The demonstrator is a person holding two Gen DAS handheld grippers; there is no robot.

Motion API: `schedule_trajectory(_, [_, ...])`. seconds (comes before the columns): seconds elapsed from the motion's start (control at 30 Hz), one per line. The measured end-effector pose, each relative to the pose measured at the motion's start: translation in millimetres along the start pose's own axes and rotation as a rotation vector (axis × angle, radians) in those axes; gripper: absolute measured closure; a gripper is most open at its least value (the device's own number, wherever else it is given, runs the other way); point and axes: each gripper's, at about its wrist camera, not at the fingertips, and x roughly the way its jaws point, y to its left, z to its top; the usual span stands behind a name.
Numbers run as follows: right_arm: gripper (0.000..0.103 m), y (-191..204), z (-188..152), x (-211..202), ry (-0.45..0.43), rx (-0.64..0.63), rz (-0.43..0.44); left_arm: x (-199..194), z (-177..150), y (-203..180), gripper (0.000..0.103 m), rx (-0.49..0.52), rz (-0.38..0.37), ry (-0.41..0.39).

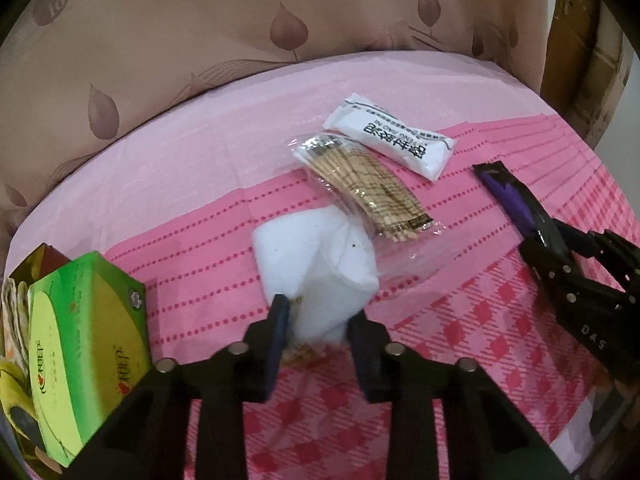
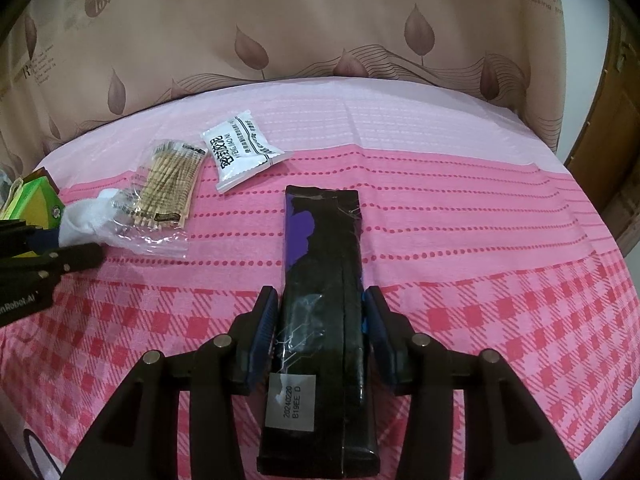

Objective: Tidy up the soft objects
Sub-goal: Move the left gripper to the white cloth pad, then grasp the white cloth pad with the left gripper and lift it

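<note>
The left gripper [image 1: 318, 322] is reaching down to a crumpled white plastic bag [image 1: 316, 268] lying on the pink checked and dotted tablecloth [image 2: 460, 248] that is covering the table. Its jaws are standing on either side of the bag's near end, with the soft white material filling the gap between them; the fingertips [image 1: 280, 316] are blurred there, so the jaws seem to be pinching the bag, though a firm hold cannot be confirmed.

The right gripper [image 2: 320, 320] is closing its jaws on a long black box with a purple patch and a white date sticker [image 2: 320, 264]. The blue pads [image 2: 264, 328] are sitting against both long sides of the box, which is pointing away from the camera, its far end resting low over the tablecloth.

Just beyond the white bag, a clear packet of wooden toothpicks [image 1: 368, 188] is lying at an angle, its clear wrapper reaching the bag's edge. A white sealed sachet with black printed characters [image 1: 394, 140] is lying just beside the toothpicks' far end. At the left edge of the table, near the left gripper, a green and yellow cardboard box [image 1: 84, 344] is standing tilted, with a brownish carton [image 1: 44, 258] partly hidden behind it. A beige curtain printed with brown leaf shapes [image 2: 280, 20] is hanging behind the table.
</note>
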Motion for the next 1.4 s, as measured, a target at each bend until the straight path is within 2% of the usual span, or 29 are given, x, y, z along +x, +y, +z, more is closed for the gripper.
schedule_trajectory(0.37, [0.059,1,-1,0,0.0,-0.002,-0.002,-24,-17,8,0.08,-0.033,0.011,-0.018])
schedule_trajectory(0.83, [0.059,1,-1,0,-0.001,-0.006,-0.003,-85,-34,22,0.08,-0.081,0.025,-0.09])
schedule_trajectory(1.03, [0.059,1,-1,0,-0.001,-0.006,-0.004,-108,-40,36,0.08,-0.106,0.056,-0.113])
schedule_trajectory(1.4, [0.059,1,-1,1,-0.001,-0.005,-0.004,-146,-51,83,0.08,-0.18,0.144,-0.152])
